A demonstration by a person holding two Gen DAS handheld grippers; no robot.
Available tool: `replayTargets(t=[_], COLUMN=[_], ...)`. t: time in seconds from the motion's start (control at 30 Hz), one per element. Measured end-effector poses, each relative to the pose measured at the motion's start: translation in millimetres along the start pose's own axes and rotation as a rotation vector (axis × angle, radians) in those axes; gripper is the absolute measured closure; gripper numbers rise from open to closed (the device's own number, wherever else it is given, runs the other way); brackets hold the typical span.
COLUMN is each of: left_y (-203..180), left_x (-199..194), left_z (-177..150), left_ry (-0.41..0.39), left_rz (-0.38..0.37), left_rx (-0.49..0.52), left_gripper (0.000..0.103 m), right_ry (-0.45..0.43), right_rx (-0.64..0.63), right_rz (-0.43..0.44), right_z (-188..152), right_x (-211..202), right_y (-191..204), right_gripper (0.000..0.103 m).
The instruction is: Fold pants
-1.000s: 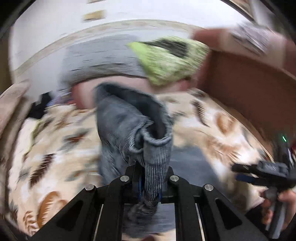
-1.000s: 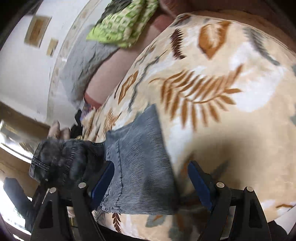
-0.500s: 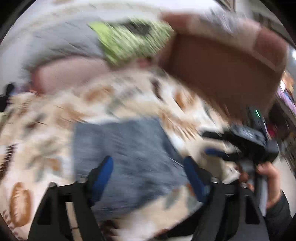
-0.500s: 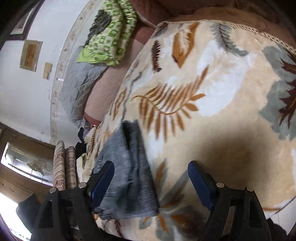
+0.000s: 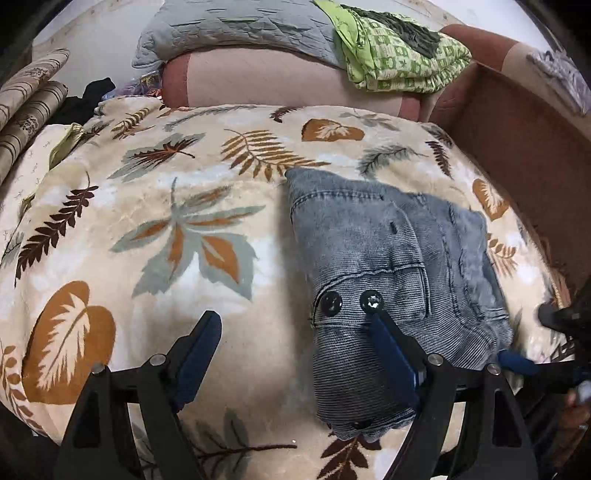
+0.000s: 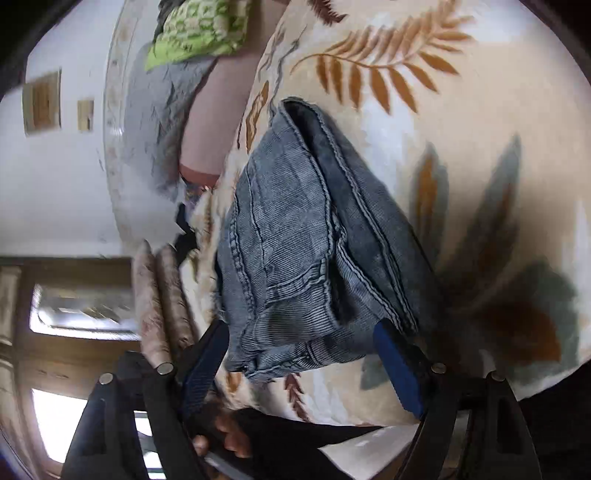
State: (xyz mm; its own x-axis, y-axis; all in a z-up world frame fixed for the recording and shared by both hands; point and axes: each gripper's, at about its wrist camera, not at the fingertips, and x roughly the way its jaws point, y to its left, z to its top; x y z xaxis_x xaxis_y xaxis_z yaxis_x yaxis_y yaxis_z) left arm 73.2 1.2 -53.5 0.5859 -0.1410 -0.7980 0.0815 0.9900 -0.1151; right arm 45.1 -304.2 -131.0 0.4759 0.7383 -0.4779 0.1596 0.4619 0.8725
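Observation:
Grey-blue denim pants (image 5: 388,258) lie folded in a compact stack on the leaf-print blanket (image 5: 147,221). My left gripper (image 5: 295,332) is open just above the blanket; its right finger rests over the pants near two dark buttons, its left finger over bare blanket. The right gripper (image 5: 535,338) shows at the pants' right edge. In the right wrist view the pants (image 6: 306,240) reach their near end between the wide-apart fingers of my right gripper (image 6: 301,354), which is open, its pads not pressing the cloth.
A green patterned cloth (image 5: 399,55) and grey quilt (image 5: 236,26) lie on the pink sofa back. A brown sofa arm (image 5: 517,147) rises at the right. Rolled striped fabric (image 5: 26,99) lies at the left. A hand in a dark sleeve (image 6: 229,439) is below.
The left gripper let go of the pants fold it held up, opened wide and dropped toward the blanket. The pants now lie folded flat. The right gripper moved closer to them.

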Motion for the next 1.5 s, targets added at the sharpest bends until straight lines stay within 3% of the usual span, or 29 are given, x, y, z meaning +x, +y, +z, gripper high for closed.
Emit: replayTargets(t=[0.13,0.2,0.27,0.33,0.37,0.4,0.53,0.63,0.7,0.73,0.77,0.83,0.93,1.0,1.07,1.17,1.27,1.3,1.33,1.37,1.4,1.43,1.5], left_y=[-3,-2,-2,-1,0,1,5,1,-13,-26,-41,-49,-47,-47,-46,-47,-47,-48,-48,-48,-48,-48,-48], left_x=[6,7,6,6,6,4,-21,-37,-24,-3,22,25,27,30,31,31,30,28,28,28,28,29,29], left_z=[0,-1,-2,-2,-1,0,12,23,22,16,4,-9,-8,-7,-7,-8,-9,-9,-9,-9,-9,-9,-9], left_ry=[0.007,0.012,0.01,0.01,0.011,0.014,-0.059,-0.142,-0.107,-0.019,0.071,-0.007,0.003,0.005,0.002,-0.005,-0.004,-0.003,-0.003,-0.003,-0.003,-0.002,-0.006], left_rz=[-0.002,-0.003,-0.004,-0.009,-0.012,-0.014,-0.009,0.009,0.025,0.059,0.1,0.157,0.153,0.145,0.143,0.146,0.148,0.148,0.148,0.146,0.139,0.137,0.131], left_rx=[0.001,-0.007,-0.01,-0.007,-0.004,-0.002,-0.03,-0.045,0.006,0.08,0.177,0.219,0.19,0.203,0.197,0.189,0.19,0.19,0.19,0.19,0.189,0.19,0.196], left_gripper=[0.019,0.019,0.019,0.019,0.019,0.019,0.019,0.018,0.014,0.014,0.014,0.014,0.014,0.014,0.014,0.013,0.013,0.013,0.013,0.013,0.013,0.013,0.013], right_ry=[-0.02,-0.006,0.022,0.022,0.014,-0.003,-0.085,-0.095,-0.051,-0.032,-0.005,-0.018,-0.043,-0.114,-0.155,-0.121,-0.062,-0.05,-0.052,-0.04,0.008,-0.014,-0.033], right_rx=[-0.051,-0.013,0.022,-0.017,-0.054,-0.104,-0.331,-0.41,-0.394,-0.371,-0.35,-0.342,-0.344,-0.369,-0.387,-0.399,-0.378,-0.375,-0.379,-0.346,-0.256,-0.218,-0.225], right_rz=[-0.045,-0.064,-0.087,-0.122,-0.143,-0.164,-0.285,-0.37,-0.417,-0.427,-0.423,-0.395,-0.411,-0.431,-0.36,-0.234,-0.135,-0.139,-0.199,-0.363,-0.454,-0.387,-0.371], right_z=[5,11,15,13,13,11,2,-1,2,3,2,1,4,9,14,27,60,69,78,91,101,103,100], right_x=[3,15,24,26,26,22,3,2,15,22,29,25,6,-13,-27,-13,22,39,50,70,89,89,80], right_y=[18,13,10,16,24,35,81,82,58,46,34,29,37,54,77,101,115,116,110,90,59,45,52], right_gripper=[0.022,0.03,0.069,0.08,0.092,0.094,0.095,0.096,0.095,0.095,0.093,0.092,0.088,0.086,0.084,0.082,0.08,0.078,0.069,0.055,0.054,0.056,0.057])
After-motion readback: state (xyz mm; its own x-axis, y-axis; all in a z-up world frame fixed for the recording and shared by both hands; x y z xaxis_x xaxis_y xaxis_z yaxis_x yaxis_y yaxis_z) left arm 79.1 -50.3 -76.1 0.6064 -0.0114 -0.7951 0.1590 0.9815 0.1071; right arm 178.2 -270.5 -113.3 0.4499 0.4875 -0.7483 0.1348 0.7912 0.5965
